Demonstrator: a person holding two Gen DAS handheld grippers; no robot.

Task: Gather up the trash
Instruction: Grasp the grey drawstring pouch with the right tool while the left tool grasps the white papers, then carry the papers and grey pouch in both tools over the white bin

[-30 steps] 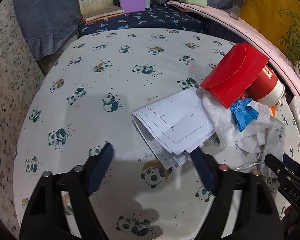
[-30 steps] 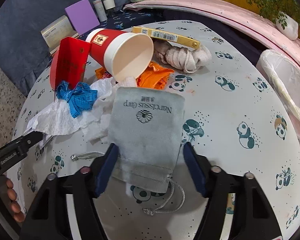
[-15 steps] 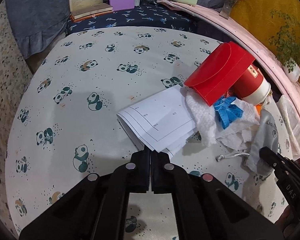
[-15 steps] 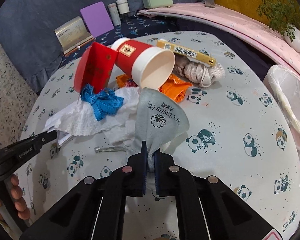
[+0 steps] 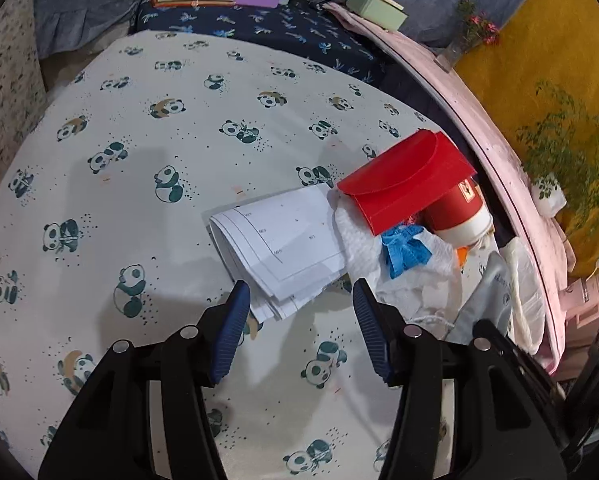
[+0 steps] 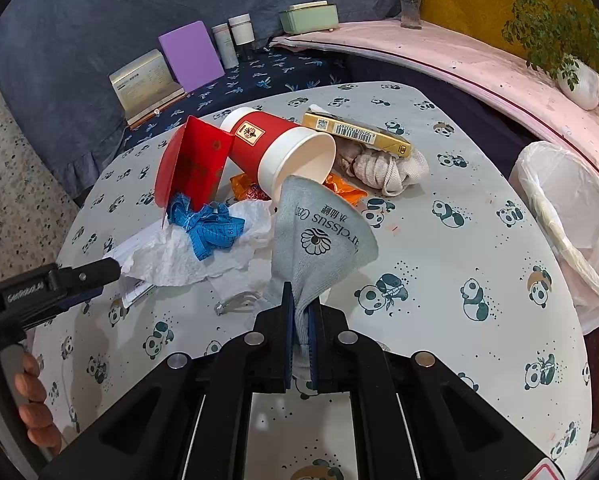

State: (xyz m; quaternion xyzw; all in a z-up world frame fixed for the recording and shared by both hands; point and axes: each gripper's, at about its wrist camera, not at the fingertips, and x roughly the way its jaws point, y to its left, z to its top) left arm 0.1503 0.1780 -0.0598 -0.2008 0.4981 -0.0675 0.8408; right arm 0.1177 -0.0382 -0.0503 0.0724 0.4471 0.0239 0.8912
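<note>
Left wrist view: the left gripper [image 5: 299,312] has just been opening; its two blue pads stand apart, empty, over a round panda-print table [image 5: 139,160]. One stack of white papers [image 5: 283,248] lies just ahead, its near corner between the fingertips, untouched. Rightward sit one red envelope [image 5: 403,184] and one red paper cup [image 5: 459,216] on its side. Right wrist view: the right gripper [image 6: 299,320] is clamped on one grey drawstring pouch [image 6: 319,240], which fans upward away from the pads, above the table.
</note>
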